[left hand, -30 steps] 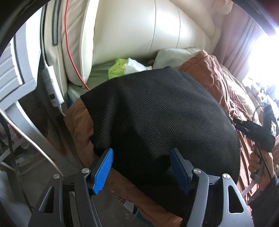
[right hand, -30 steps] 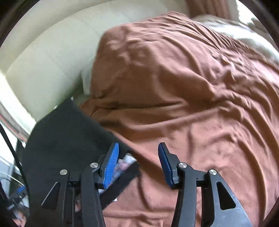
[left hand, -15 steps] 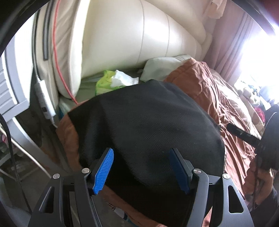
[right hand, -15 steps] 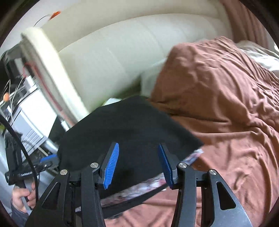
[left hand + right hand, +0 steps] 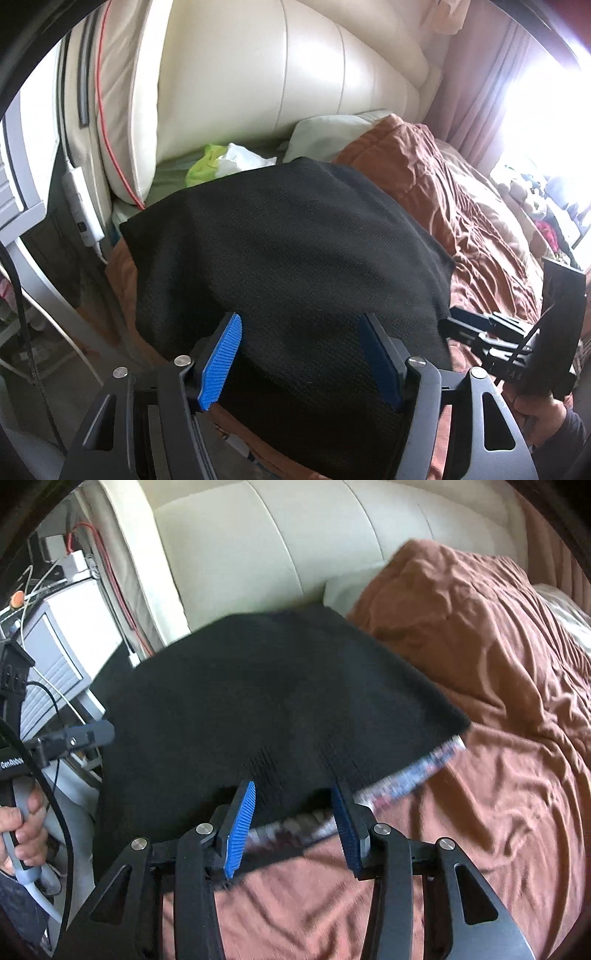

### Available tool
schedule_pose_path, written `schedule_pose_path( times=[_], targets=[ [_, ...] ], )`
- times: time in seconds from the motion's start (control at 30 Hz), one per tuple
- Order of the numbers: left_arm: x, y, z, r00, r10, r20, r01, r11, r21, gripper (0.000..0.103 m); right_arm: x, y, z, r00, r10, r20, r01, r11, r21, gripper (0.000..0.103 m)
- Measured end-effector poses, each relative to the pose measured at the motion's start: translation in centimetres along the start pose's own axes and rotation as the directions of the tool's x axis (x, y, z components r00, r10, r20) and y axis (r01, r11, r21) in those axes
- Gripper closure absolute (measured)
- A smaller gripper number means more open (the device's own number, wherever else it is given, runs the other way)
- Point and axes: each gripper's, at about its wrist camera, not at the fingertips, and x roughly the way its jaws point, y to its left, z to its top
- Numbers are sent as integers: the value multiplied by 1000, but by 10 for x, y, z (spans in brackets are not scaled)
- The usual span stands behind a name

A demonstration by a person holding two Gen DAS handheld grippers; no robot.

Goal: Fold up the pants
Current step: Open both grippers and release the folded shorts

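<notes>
Pants (image 5: 288,258) folded flat on brown duvet (image 5: 476,221) | left tool (image 5: 303,358) agape | right tool (image 5: 295,823) agape

Cream padded headboard (image 5: 295,74) behind a rust-brown bedspread (image 5: 498,683).

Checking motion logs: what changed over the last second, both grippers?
The right gripper swung left from the brown blanket to the black pants, its open fingers now at the patterned waistband. The left gripper stayed open over the pants. Nothing gripped or released.
</notes>
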Motion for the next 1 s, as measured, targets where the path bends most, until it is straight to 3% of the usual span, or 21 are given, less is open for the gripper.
schedule_pose_path(
  times=[0.37, 0.67, 0.83, 1.0],
  targets=[
    [9, -54, -18, 998, -51, -32, 53, 994, 93, 61, -47, -16, -26, 1000, -8, 13, 8, 999, 49, 62],
    [12, -77, -43, 998, 22, -53, -15, 989, 145, 65, -99, -22, -50, 997, -67, 28, 66, 997, 51, 62],
    [7, -98, -59, 995, 36, -91, -14, 974, 225, 66, -131, -19, -60, 995, -84, 54, 80, 995, 65, 62],
    [-14, -108, -66, 994, 24, -105, 1, 971, 237, 66, -166, -12, -67, 992, -96, 87, 90, 994, 61, 62]
  ],
)
